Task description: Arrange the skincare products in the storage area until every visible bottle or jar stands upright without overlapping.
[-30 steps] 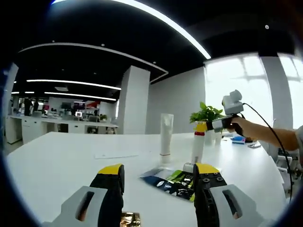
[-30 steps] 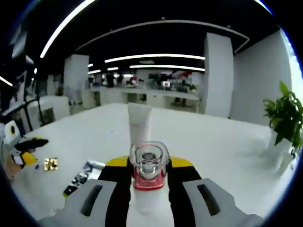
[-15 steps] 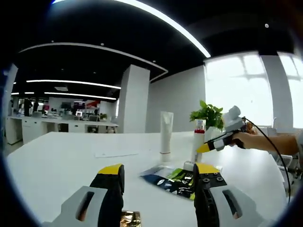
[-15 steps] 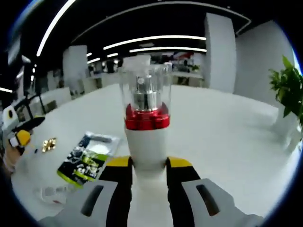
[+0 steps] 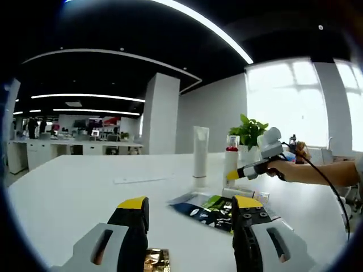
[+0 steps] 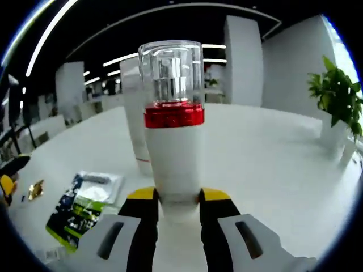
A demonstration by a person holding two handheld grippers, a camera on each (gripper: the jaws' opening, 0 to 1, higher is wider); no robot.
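Observation:
A white bottle (image 6: pixel 173 147) with a red band and a clear cap stands upright, and my right gripper (image 6: pixel 178 197) is shut on its lower body. The same bottle (image 5: pixel 231 167) appears in the left gripper view with the right gripper (image 5: pixel 235 174) reaching in from the right. A tall white tube (image 5: pixel 199 151) stands on its cap just left of the bottle, and it also shows behind the bottle as the tube (image 6: pixel 135 127). My left gripper (image 5: pixel 190 207) is open and holds nothing. Whether the bottle's base touches the table is hidden.
A dark blue and green sachet (image 5: pixel 207 205) lies flat on the white table (image 5: pixel 68 192), with a small pale item (image 5: pixel 247 194) beside it. A gold wrapper (image 5: pixel 154 258) lies between my left jaws. A potted plant (image 6: pixel 336 105) stands at the far right. A person's hand (image 5: pixel 289 168) holds the right gripper.
The right gripper swung down from above the bottle's cap to level with its lower body. The bottle shifted left, closer to the tube. The left gripper stayed put.

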